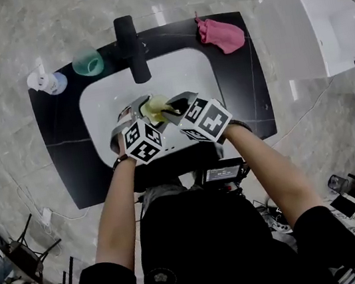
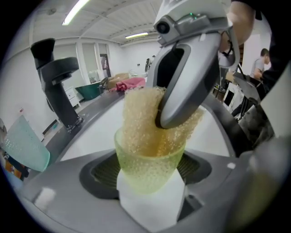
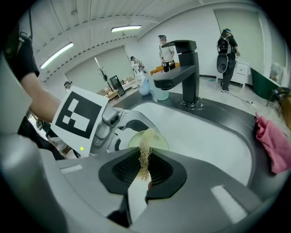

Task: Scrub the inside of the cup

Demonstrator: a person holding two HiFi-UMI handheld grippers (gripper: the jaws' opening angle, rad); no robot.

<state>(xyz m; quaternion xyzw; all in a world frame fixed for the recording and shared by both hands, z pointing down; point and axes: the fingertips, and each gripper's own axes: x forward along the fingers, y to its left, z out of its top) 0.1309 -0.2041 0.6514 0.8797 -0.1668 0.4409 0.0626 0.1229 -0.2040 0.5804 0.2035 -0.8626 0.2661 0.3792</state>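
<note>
Yellow-green translucent cup sits clamped in your left claw, mouth tilted up, held over the white sink set in the black table. Your right claw is closed on a tan fibrous sponge, which is pushed down inside the cup. Both claw cubes carry black-and-white square markers. A pink cloth lies on the table beside the sink.
</note>
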